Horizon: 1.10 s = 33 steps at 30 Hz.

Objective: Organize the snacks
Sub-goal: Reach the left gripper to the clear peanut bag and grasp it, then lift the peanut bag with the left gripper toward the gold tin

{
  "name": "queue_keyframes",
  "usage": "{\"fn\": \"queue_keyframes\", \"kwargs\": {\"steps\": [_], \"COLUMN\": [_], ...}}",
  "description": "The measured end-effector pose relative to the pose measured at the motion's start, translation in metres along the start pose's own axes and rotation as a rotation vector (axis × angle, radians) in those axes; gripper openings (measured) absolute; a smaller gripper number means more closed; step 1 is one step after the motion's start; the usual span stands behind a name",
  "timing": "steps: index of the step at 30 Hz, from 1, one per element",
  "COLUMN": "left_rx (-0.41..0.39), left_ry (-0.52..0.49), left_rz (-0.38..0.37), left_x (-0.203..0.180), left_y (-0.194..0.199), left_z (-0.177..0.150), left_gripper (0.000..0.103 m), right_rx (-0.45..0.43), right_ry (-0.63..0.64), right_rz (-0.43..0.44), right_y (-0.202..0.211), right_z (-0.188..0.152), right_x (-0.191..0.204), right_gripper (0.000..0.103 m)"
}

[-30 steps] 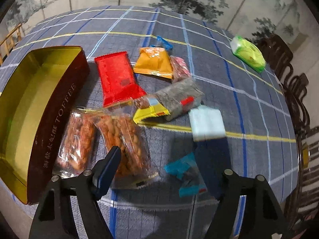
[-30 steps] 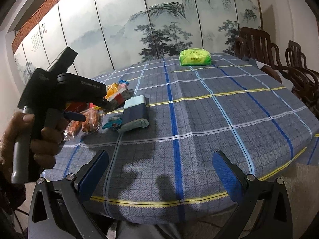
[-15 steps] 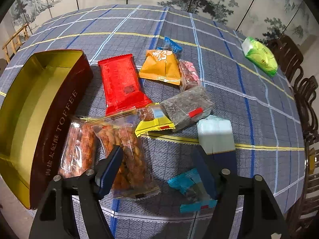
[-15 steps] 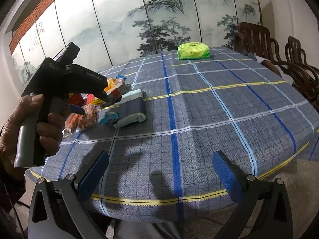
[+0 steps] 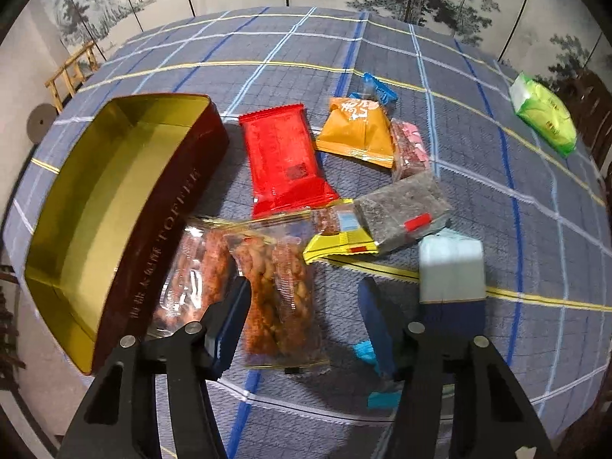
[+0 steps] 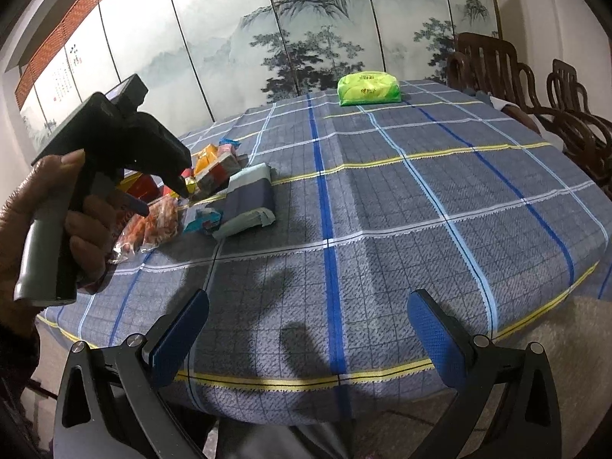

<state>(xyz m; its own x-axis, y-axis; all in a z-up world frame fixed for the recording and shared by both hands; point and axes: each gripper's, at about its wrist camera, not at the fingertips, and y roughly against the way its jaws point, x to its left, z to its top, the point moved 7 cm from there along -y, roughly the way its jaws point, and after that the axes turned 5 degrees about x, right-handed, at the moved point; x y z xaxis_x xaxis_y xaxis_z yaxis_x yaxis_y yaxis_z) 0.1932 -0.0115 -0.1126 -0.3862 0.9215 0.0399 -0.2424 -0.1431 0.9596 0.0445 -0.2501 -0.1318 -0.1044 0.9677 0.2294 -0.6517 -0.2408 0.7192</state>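
1. Barely begun: the toffee tin sits empty on the desk; every snack lies outside it.
2. The left claw is closing around the clear peanut packet, pads not yet pressing.
3. The right claw is spread, empty.
4. Only the left wrist view shows the tin's inside; only the right wrist view shows the person's hand.

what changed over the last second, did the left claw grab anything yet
The left claw has tipped down over the clear bag of fried snacks and its jaws are closing, the bag's near end between them, not yet pinched. Nothing has been lifted or let go. The gold-lined tin, the red packet, the other snacks and the open right claw stayed put.
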Motion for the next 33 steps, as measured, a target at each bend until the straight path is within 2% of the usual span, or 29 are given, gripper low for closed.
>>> {"fn": "queue_keyframes", "kwargs": {"steps": [3, 5, 7, 11, 16, 18, 20, 24, 28, 33], "left_rx": [0.002, 0.018, 0.042, 0.022, 0.049, 0.035, 0.008, 0.040, 0.084, 0.058], "left_ry": [0.015, 0.003, 0.007, -0.003, 0.017, 0.037, 0.032, 0.011, 0.035, 0.013], "left_rz": [-0.016, 0.002, 0.009, 0.016, 0.016, 0.023, 0.030, 0.042, 0.030, 0.014], "left_x": [0.001, 0.000, 0.000, -0.001, 0.002, 0.005, 0.005, 0.001, 0.004, -0.001], "left_y": [0.003, -0.001, -0.008, -0.011, -0.017, -0.013, -0.007, -0.014, -0.028, -0.030], "left_z": [-0.004, -0.004, -0.006, -0.004, -0.005, -0.005, -0.004, -0.005, -0.008, -0.005], "left_gripper": [0.054, 0.060, 0.059, 0.059, 0.057, 0.054, 0.057, 0.057, 0.059, 0.056], "right_rx": [-0.005, -0.002, 0.009, 0.006, 0.021, 0.023, 0.019, 0.030, 0.034, 0.039], "right_ry": [0.003, 0.000, -0.010, -0.009, -0.028, -0.033, -0.036, -0.047, -0.050, -0.058], "right_rz": [0.001, 0.000, 0.007, 0.003, 0.008, 0.011, 0.010, 0.014, 0.014, 0.015], "right_y": [0.000, -0.002, -0.005, -0.006, -0.010, -0.011, -0.011, -0.014, -0.013, -0.014], "right_z": [0.001, 0.001, 0.000, -0.002, -0.005, -0.006, -0.006, -0.008, -0.010, -0.011], "right_x": [-0.001, -0.001, -0.003, -0.005, -0.010, -0.011, -0.013, -0.015, -0.017, -0.020], "right_gripper": [0.103, 0.103, 0.103, 0.103, 0.103, 0.103, 0.103, 0.103, 0.103, 0.103]}}
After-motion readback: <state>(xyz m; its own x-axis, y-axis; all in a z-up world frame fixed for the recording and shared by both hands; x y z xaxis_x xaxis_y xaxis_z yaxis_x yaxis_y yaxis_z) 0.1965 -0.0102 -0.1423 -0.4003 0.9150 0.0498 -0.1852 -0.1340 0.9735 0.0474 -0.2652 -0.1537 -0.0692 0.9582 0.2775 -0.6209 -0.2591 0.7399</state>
